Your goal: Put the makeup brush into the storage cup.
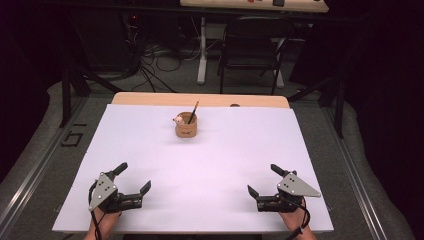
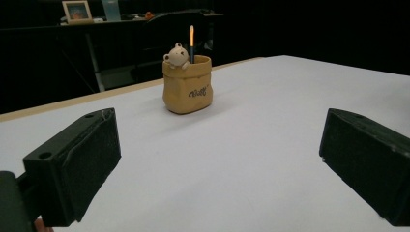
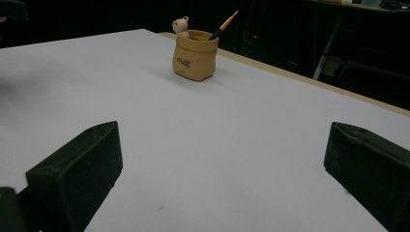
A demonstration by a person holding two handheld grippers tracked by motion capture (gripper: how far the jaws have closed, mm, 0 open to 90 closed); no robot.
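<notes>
A tan sack-shaped pen holder (image 1: 186, 126) with a small bear figure on its rim stands upright on the far middle of the white table sheet (image 1: 210, 165). One pencil (image 1: 193, 112) leans inside it. The holder (image 2: 187, 84) and pencil (image 2: 191, 43) show ahead in the left gripper view, and the holder (image 3: 195, 55) in the right gripper view. My left gripper (image 1: 134, 177) rests near the front left, open and holding nothing. My right gripper (image 1: 263, 179) rests near the front right, also open with nothing between its black jaws. Both are far from the holder.
A wooden table edge (image 1: 200, 99) shows beyond the sheet. A black folding chair (image 1: 252, 47) and a white table leg (image 1: 202, 50) stand behind, with cables on the floor. Metal rails (image 1: 30, 175) run along both sides of the table.
</notes>
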